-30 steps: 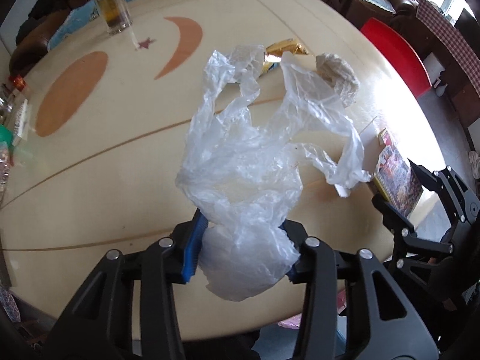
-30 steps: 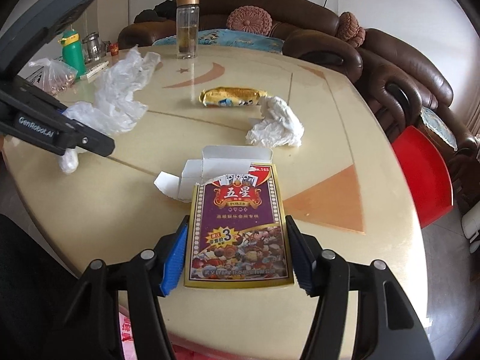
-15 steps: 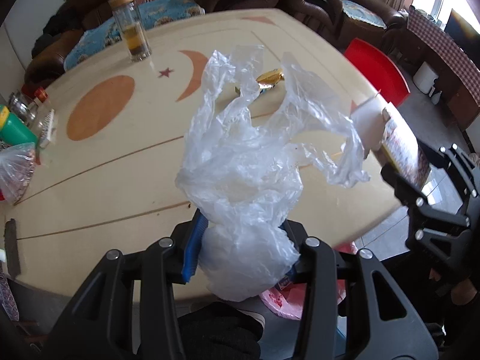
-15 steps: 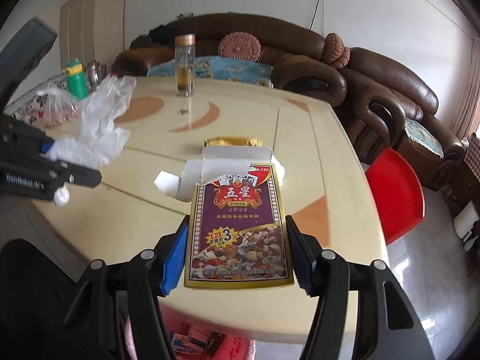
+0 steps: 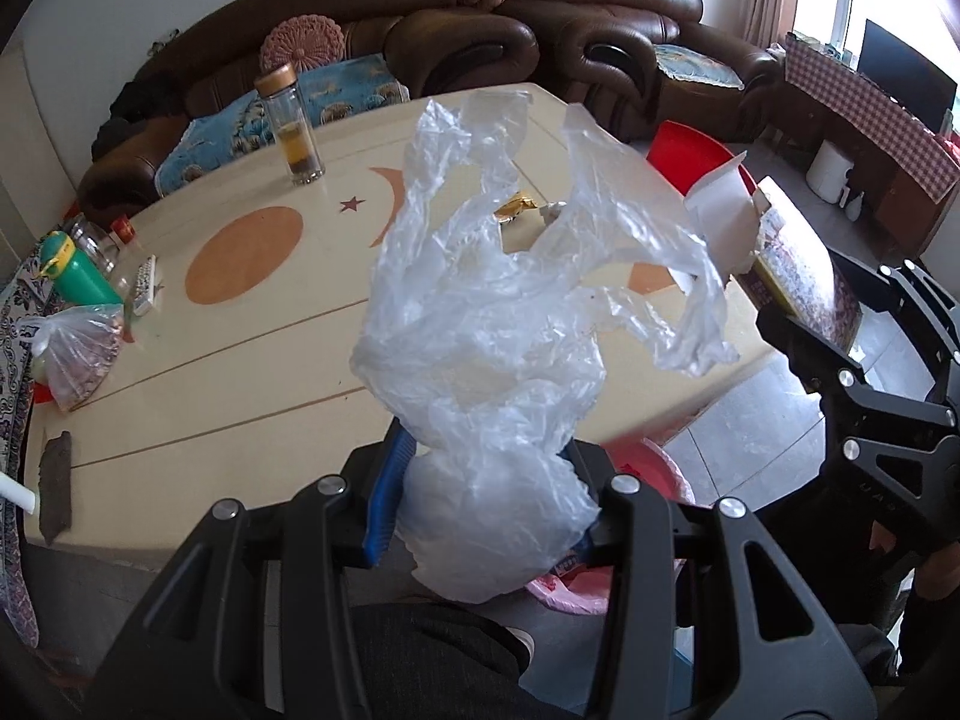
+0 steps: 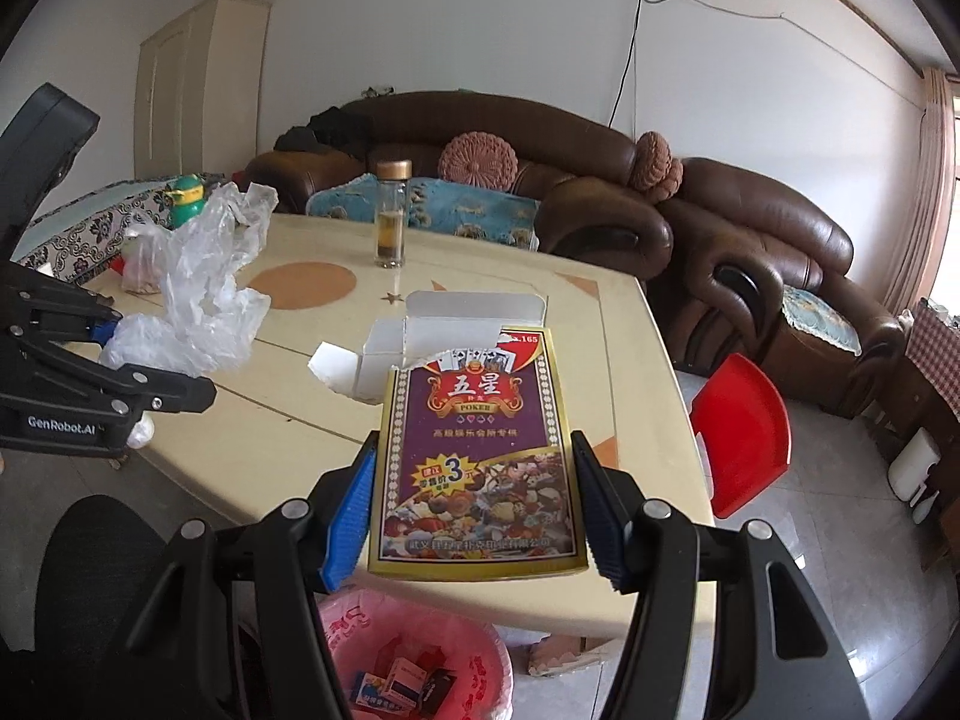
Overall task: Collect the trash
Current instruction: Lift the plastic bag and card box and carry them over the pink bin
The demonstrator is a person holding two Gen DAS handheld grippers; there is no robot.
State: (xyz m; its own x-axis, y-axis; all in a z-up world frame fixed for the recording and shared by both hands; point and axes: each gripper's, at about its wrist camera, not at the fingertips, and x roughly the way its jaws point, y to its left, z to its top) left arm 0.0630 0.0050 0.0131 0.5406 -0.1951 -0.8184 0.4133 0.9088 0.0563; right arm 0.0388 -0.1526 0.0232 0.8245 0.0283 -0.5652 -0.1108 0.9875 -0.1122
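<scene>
Cream oval desk [image 6: 288, 420] had dropped below both claws since a second earlier: left claw [image 5: 486, 504] clamped on crumpled clear plastic bag [image 5: 504, 324], right claw [image 6: 474, 516] clamped on purple-and-gold playing-card box [image 6: 480, 450], lifted clear above pink-lined trash bin [image 6: 420, 660], drop likely next.

plastic bag [image 5: 510, 330] hides gold wrapper [image 5: 517, 206] | bin [image 6: 414, 654] cut off

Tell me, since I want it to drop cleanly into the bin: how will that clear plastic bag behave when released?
The plastic bag looks thin and crumpled, so probably floppy and very light; it may drift rather than fall straight. It bulges past the left gripper jaws, so it might cling or snag on a pad. The pink-lined bin sits below, by the table edge.
</scene>
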